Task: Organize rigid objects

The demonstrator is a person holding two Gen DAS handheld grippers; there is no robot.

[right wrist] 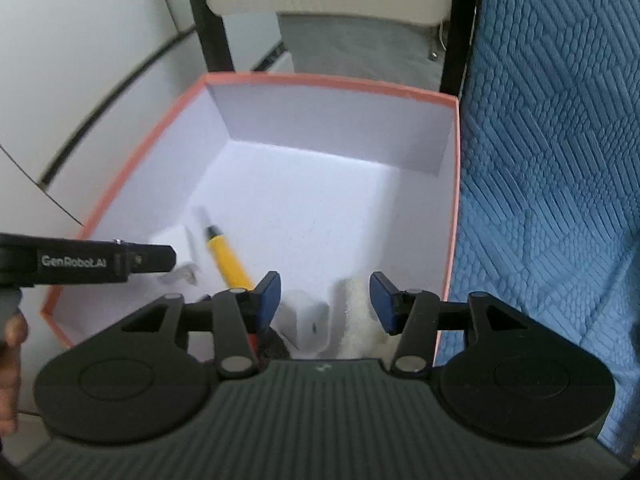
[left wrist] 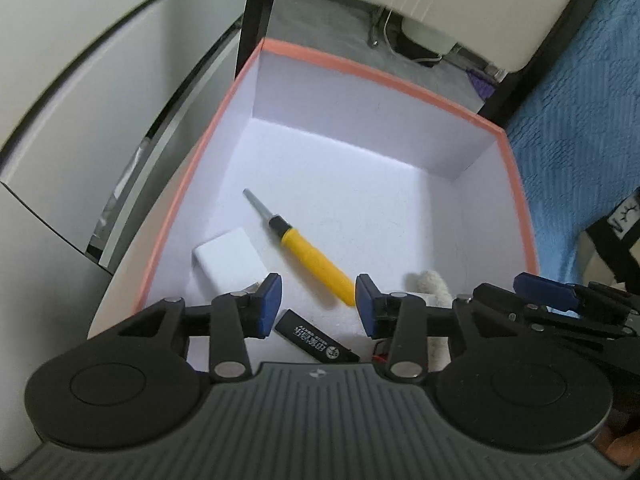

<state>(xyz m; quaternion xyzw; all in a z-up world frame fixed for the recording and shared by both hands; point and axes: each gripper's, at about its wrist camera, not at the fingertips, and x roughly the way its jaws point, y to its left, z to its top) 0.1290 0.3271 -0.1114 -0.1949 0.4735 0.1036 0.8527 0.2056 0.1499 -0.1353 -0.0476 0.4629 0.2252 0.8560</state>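
An open box with a salmon rim and a white inside holds the objects. On its floor lie a yellow-handled screwdriver, a white block and a black USB stick. My left gripper hangs open just above the stick, touching nothing. My right gripper is open over a white plug adapter and a fuzzy white item. Its pads press on neither. A black-and-red item is mostly hidden under it.
A blue quilted cover lies right against the box's right side. Black frame legs and grey carpet are behind the box. White cabinet panels stand to the left. A hand shows at the lower left.
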